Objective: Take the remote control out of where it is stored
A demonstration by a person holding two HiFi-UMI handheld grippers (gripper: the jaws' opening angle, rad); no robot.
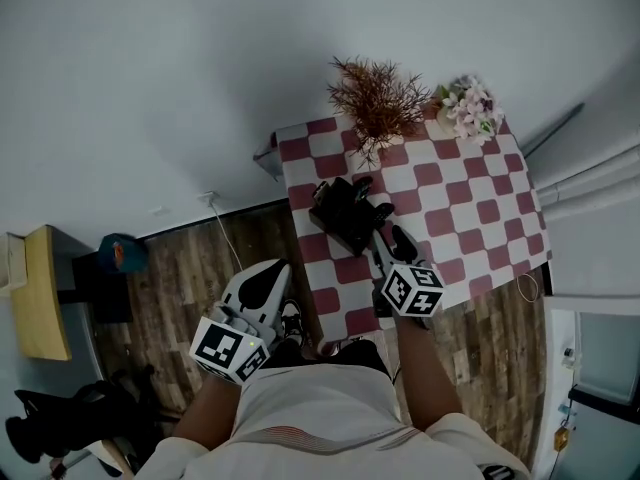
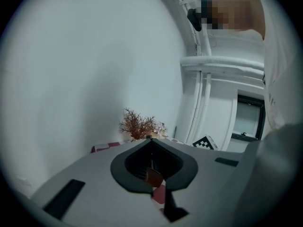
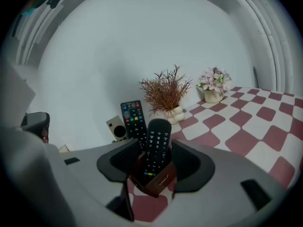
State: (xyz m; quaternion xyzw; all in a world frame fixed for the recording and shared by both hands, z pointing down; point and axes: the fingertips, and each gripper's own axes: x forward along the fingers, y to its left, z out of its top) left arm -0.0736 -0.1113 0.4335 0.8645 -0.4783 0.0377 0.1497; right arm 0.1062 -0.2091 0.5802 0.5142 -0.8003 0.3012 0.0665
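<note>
Left claw [image 2: 150, 139] is together, empty. Right claw [image 3: 156, 148] stands apart, gripping nothing — the holder [image 3: 160, 186] sits just ahead at twelve o'clock on the surface [image 3: 265, 122], the remote [image 3: 157, 134] upright inside it, so the whole lift remains.

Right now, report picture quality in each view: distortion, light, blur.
Head view: fisheye bends straight edges, light dim and even, checkered tablecloth sharp. Left gripper view: dark round vignette, mosaic patch at top, plant small but clear. Right gripper view: same vignette, nearer remote crisp, soft shadows, no glare.
</note>
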